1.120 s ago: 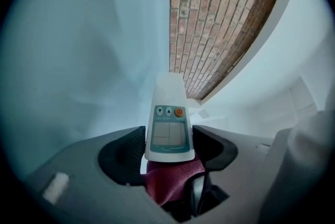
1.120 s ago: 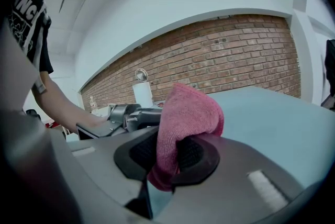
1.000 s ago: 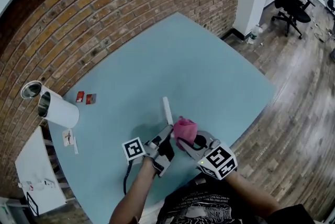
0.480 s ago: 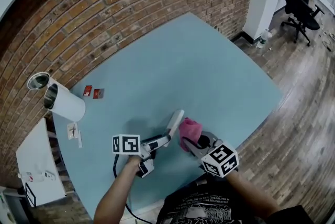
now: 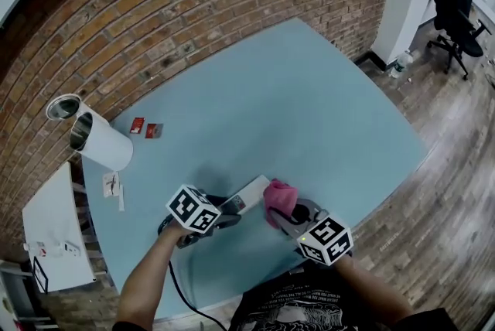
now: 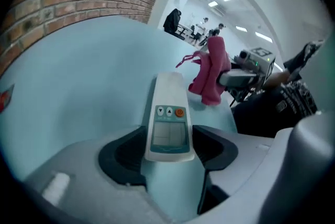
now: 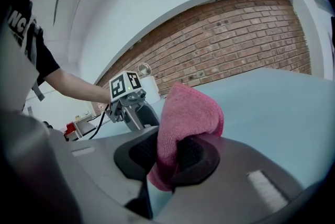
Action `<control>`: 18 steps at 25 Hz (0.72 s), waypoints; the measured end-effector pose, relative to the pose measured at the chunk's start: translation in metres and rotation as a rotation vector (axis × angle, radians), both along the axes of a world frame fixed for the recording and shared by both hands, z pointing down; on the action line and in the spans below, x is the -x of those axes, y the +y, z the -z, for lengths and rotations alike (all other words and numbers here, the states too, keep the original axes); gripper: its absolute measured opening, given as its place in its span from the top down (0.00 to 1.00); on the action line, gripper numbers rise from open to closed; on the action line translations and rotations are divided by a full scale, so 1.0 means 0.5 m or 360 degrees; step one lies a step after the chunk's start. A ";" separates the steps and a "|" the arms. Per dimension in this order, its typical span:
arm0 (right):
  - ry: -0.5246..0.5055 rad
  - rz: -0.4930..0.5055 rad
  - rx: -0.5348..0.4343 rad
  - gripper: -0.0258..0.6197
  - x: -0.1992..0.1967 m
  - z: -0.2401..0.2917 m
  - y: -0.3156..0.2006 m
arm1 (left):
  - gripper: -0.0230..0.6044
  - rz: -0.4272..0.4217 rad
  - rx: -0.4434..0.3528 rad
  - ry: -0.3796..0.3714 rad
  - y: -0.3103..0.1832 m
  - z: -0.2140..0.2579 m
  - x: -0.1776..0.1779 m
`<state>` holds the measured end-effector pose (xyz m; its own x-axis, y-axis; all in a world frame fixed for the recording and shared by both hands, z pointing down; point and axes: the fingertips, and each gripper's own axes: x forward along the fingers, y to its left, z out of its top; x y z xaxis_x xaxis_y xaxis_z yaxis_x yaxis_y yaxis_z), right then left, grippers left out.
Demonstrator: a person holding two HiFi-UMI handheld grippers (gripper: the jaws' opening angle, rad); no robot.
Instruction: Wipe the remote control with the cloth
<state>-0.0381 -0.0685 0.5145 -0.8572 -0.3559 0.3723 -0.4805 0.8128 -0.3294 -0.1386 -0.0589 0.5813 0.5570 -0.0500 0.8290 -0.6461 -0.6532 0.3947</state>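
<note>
Between left fingers (image 6: 125,157), remote control (image 6: 168,131)

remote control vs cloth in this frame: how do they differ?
The remote control is white and rigid, with a screen and buttons; the cloth is pink and soft.
The remote control juts straight out of the left hand-held gripper; the cloth is folded over and bunched in the right hand-held gripper.
Shared: each is clamped between its gripper's jaws, and they are close together over the blue table.
</note>
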 end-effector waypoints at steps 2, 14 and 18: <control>0.0001 0.0013 0.0001 0.86 0.003 0.000 -0.005 | 0.53 -0.0125 -0.0061 -0.0116 -0.001 -0.006 0.010; -0.0098 0.0253 0.0009 0.86 0.031 0.009 -0.014 | 0.47 -0.0286 -0.0256 -0.0547 -0.003 -0.032 0.034; -0.0147 0.0333 0.0047 0.86 0.028 0.016 -0.016 | 0.47 -0.0038 -0.0323 -0.0565 -0.007 -0.011 0.047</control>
